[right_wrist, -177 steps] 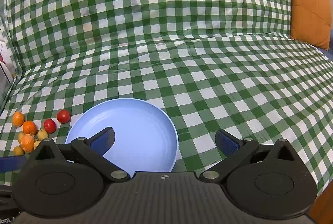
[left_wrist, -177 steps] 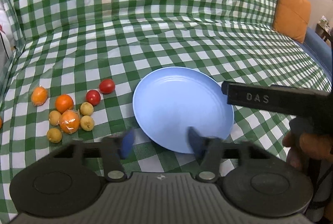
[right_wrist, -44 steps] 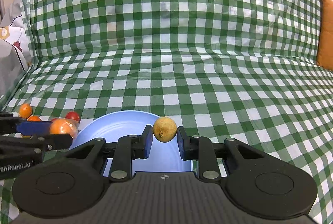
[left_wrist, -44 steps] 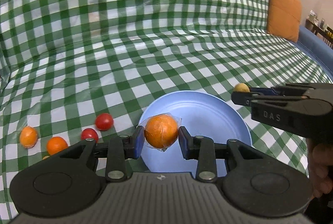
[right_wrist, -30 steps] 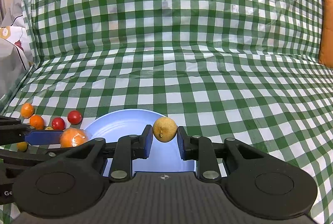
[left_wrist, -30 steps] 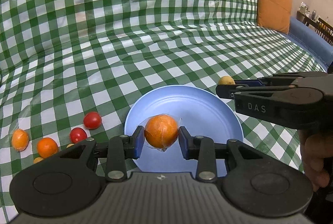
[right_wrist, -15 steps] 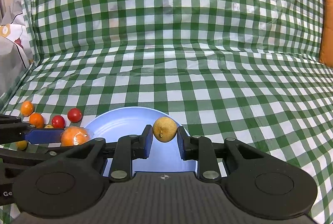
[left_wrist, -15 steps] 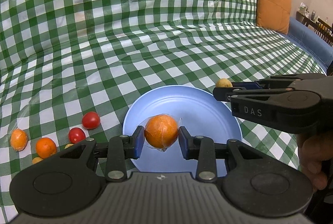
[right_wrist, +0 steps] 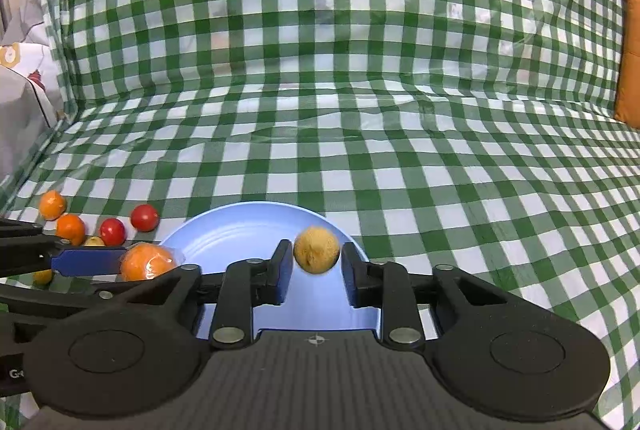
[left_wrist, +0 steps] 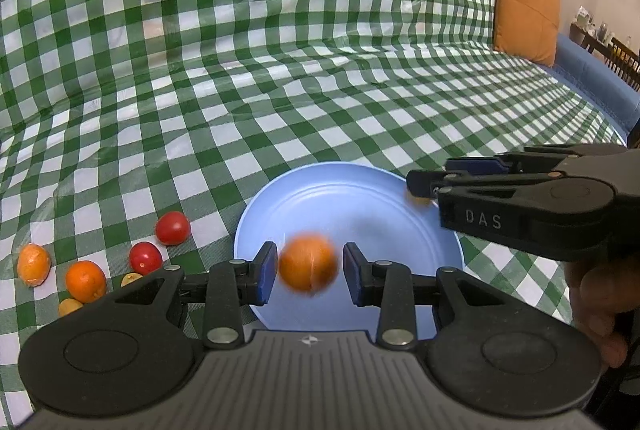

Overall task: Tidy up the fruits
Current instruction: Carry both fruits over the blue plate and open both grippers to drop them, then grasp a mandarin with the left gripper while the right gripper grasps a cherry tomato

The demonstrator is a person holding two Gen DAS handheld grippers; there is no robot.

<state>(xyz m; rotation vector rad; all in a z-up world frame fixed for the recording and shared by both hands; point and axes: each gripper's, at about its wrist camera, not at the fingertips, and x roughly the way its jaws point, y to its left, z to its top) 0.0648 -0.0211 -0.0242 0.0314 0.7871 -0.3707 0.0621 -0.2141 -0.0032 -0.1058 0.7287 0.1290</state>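
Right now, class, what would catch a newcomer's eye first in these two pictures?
A blurred orange sits between the left gripper's fingers, over the blue plate. A brownish fruit is between the right gripper's fingers, which have just been opening, touching neither. A green checked cloth covers everything behind.

L wrist cam: behind left gripper, looks fwd & down, close over blue plate.
R wrist cam: behind right gripper, same tilt, plate's right.
Shared: plate, checked cloth, each other's gripper.
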